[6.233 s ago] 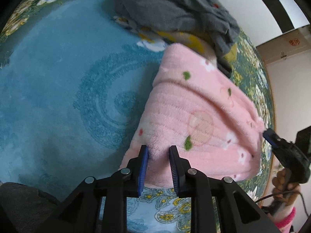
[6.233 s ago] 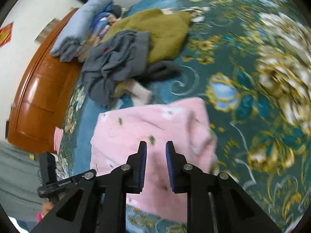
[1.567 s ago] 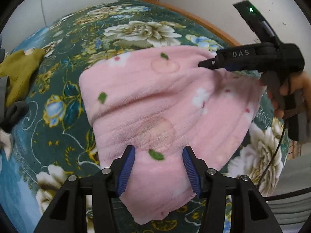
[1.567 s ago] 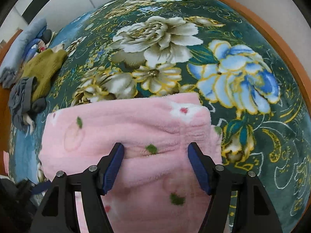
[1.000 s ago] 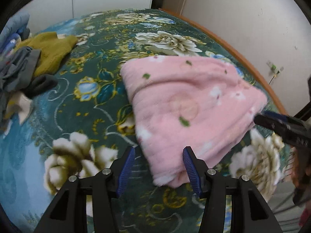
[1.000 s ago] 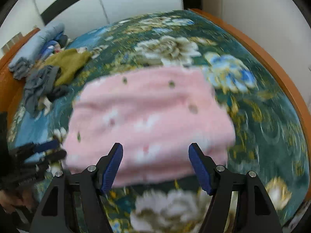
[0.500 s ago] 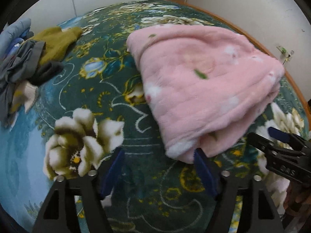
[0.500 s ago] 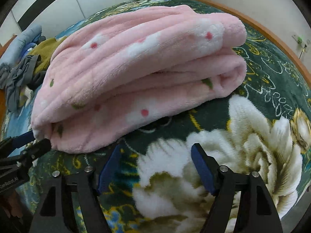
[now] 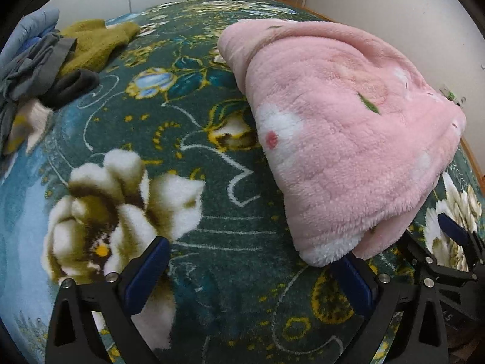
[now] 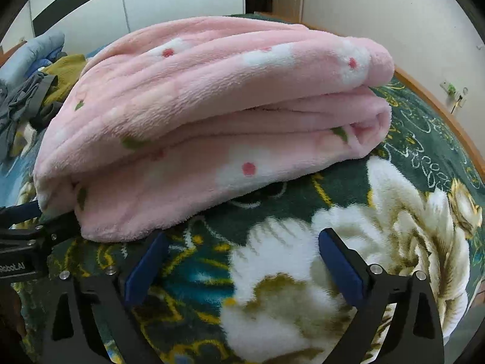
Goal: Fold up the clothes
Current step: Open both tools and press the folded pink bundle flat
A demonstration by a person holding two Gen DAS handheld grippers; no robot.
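A pink fleece garment with white flowers lies folded in several layers on the floral bedspread; it also shows in the right wrist view. My left gripper is open and empty, low over the bedspread, its right finger just under the garment's near corner. My right gripper is open and empty, just in front of the garment's long folded edge. The right gripper's tips show in the left wrist view, and the left gripper's in the right wrist view.
A pile of unfolded clothes, an olive top and grey garments, lies at the far left of the bed, also in the right wrist view. The bed's wooden edge and a white wall are on the right.
Both grippers, shut on the pink garment 6 s ago, have opened, let it go, and dropped low beside it. In the last half second both drew slightly closer to the bedspread.
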